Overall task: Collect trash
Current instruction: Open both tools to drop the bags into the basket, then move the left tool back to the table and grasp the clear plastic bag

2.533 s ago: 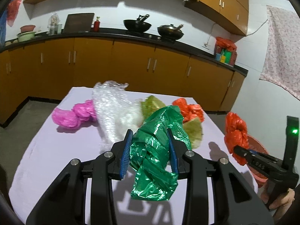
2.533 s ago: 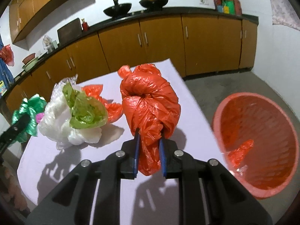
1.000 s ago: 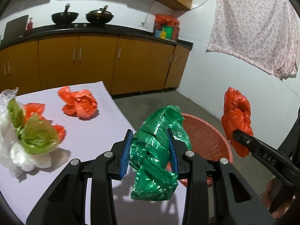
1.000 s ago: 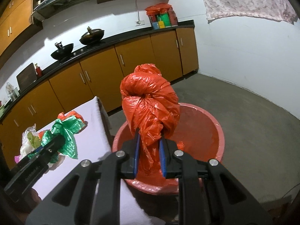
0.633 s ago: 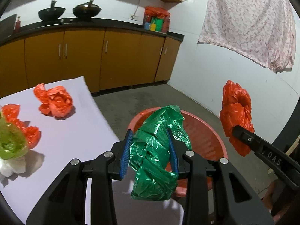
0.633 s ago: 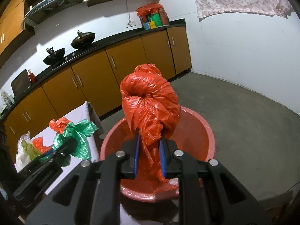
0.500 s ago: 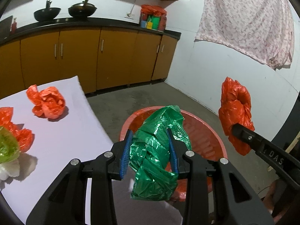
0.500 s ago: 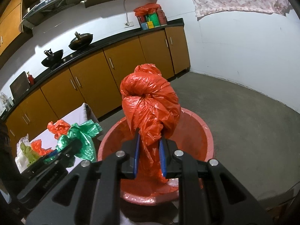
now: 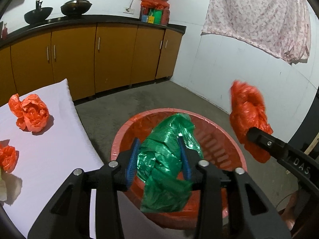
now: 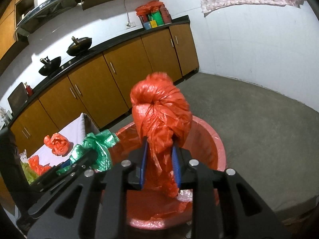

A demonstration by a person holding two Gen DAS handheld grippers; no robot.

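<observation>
A crumpled green plastic bag (image 9: 165, 159) fills the space between the blue pads of my left gripper (image 9: 159, 153), which hangs right over the red basin (image 9: 123, 131). Its jaws are opening, and the pads still touch the bag. My right gripper (image 10: 159, 145) is over the same basin (image 10: 219, 145), to the right. Its jaws are opening too, and the knotted orange bag (image 10: 159, 109) stands between the pads, slipping down with a thin gap showing at the right pad. Scraps of orange plastic lie in the basin bottom.
The white table (image 9: 49, 159) ends just left of the basin, with a crumpled orange bag (image 9: 30, 115) and more orange and green trash on it. Brown cabinets (image 9: 115, 59) line the back wall. A flowered cloth (image 9: 259, 16) hangs at the right. Bare concrete floor surrounds the basin.
Both grippers swung from the table to above the basin and sank slightly. Both pairs of pads stand a little wider than half a second ago, and the orange bag has slid down slightly.
</observation>
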